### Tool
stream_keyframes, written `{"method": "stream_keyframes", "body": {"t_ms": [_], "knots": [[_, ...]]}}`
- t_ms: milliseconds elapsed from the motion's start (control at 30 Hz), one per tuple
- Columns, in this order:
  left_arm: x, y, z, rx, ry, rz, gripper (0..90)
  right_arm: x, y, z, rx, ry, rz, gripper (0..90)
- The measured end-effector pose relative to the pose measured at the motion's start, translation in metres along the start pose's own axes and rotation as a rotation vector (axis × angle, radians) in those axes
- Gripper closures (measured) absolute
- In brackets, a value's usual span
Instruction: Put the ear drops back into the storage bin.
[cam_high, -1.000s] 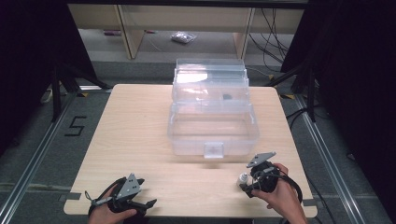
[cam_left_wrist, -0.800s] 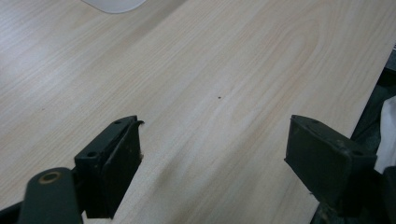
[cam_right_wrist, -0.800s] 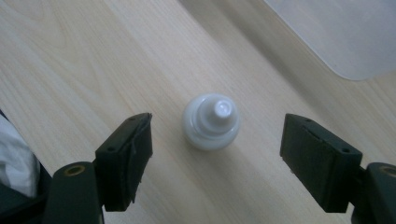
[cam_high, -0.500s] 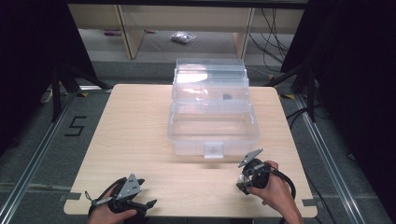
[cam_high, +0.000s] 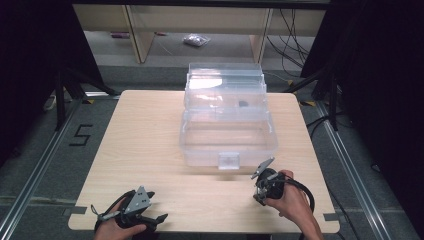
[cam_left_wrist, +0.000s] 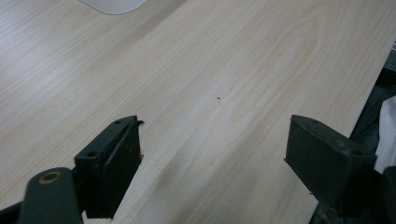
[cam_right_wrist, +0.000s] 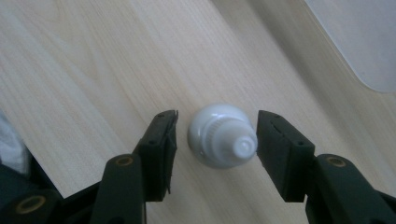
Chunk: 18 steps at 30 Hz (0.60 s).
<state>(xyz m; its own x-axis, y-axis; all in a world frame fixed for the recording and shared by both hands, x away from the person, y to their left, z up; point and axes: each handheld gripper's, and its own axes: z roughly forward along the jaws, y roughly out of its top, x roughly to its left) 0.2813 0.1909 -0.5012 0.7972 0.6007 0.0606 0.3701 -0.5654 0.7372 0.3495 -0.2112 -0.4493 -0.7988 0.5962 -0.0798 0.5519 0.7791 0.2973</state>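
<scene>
A small white dropper bottle (cam_right_wrist: 219, 135) stands upright on the wooden table (cam_right_wrist: 93, 60), seen from above, nozzle up. My right gripper (cam_right_wrist: 215, 149) straddles it. Its jaws have just been closing; the right pad is at the bottle's side, while a narrow gap remains at the left pad (cam_right_wrist: 163, 149). In the high view the right gripper (cam_high: 259, 195) points down near the table's front right, just before the clear box (cam_high: 227, 135). My left gripper (cam_high: 156, 206) rests at the front left, open, with bare wood between its jaws (cam_left_wrist: 212, 158).
The clear plastic box has its lid raised and a latch (cam_high: 229, 160) facing me; a small dark item (cam_high: 243, 104) lies in its upper tier. Its corner shows in the right gripper view (cam_right_wrist: 364, 42). The table's front edge (cam_high: 200, 231) is close to both hands.
The right hand has shifted slightly left and tipped the gripper down toward the table. The left hand has stayed in place.
</scene>
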Motion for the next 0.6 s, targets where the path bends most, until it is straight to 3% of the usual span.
{"method": "stream_keyframes", "body": {"t_ms": [100, 133, 167, 333, 433, 600], "knots": [[-0.001, -0.0001, -0.0001, 0.002, -0.005, -0.012, 17.7, 0.0003, 0.0024, 0.0012, 0.011, 0.0, -0.012, 51.1], [-0.0012, -0.0002, -0.0001, 0.0, -0.006, -0.014, 17.7, -0.0009, 0.0035, 0.0023, 0.009, 0.003, -0.037, 52.0], [-0.0011, -0.0002, 0.0001, -0.003, -0.005, -0.015, 17.7, 0.0002, 0.0037, 0.0021, 0.018, 0.002, -0.018, 53.4], [-0.001, -0.0002, 0.0002, -0.005, -0.006, -0.015, 17.7, -0.003, 0.0051, 0.0051, 0.027, -0.004, -0.048, 56.7], [-0.0003, 0.0002, -0.0001, 0.003, -0.012, 0.006, 17.7, -0.0013, 0.0053, 0.0063, 0.041, 0.001, -0.022, 58.2], [-0.001, -0.0003, 0.0002, -0.005, -0.008, -0.016, 17.7, -0.0009, 0.006, 0.0068, 0.043, 0.015, -0.039, 60.1]]}}
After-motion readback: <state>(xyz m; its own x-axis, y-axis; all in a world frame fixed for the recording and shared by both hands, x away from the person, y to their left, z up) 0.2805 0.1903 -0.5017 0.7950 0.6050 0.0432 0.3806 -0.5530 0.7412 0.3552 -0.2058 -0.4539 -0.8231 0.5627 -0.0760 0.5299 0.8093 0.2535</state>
